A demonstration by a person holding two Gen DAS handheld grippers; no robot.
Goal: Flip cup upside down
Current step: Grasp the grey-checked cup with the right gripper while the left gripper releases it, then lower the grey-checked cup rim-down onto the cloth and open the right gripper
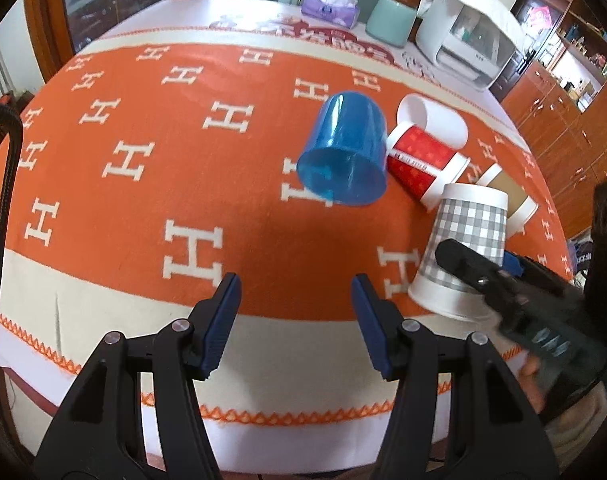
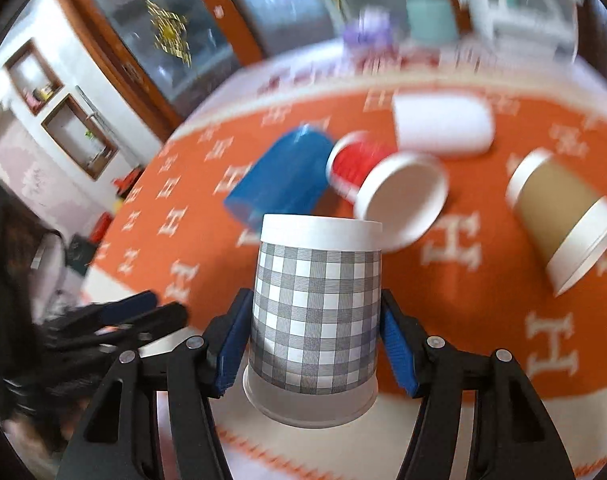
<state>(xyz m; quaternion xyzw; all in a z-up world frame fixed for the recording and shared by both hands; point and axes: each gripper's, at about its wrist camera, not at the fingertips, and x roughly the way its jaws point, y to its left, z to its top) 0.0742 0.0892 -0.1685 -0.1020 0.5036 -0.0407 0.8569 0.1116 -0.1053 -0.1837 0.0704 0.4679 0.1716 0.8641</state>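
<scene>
**Checked cup held mouth-down in the right gripper**

The right gripper (image 2: 315, 344) reaches in from the near right edge of the table, and its blue pads (image 2: 233, 336) press on both sides of the grey checked paper cup (image 2: 317, 316). The cup is inverted: its white base points up and its wider rim hangs lowest, over the pale border of the orange blanket (image 1: 207, 184) near the front edge. Whether the rim touches the cloth cannot be told. In the left wrist view the same cup (image 1: 463, 240) tilts a little, with the right gripper's dark finger across its lower side.

The left gripper (image 1: 295, 320) hovers low over the near middle of the table, jaws spread wide with nothing between them.

Further back lie four more cups, all on their sides. A blue plastic cup (image 1: 343, 152) lies with its open mouth toward the near side; nothing shows inside it. Just right of it and touching it is a red printed paper cup (image 1: 419, 160), and a plain white cup (image 1: 431, 120) sits behind that. A brown paper cup (image 2: 559, 216) lies further right, apart from the others. The red cup's open mouth, seen from the right wrist, shows a bare white interior.

At the far edge stand a purple tissue box (image 1: 331, 8), a mint green container (image 1: 391, 20) and a white appliance (image 1: 467, 40).
</scene>
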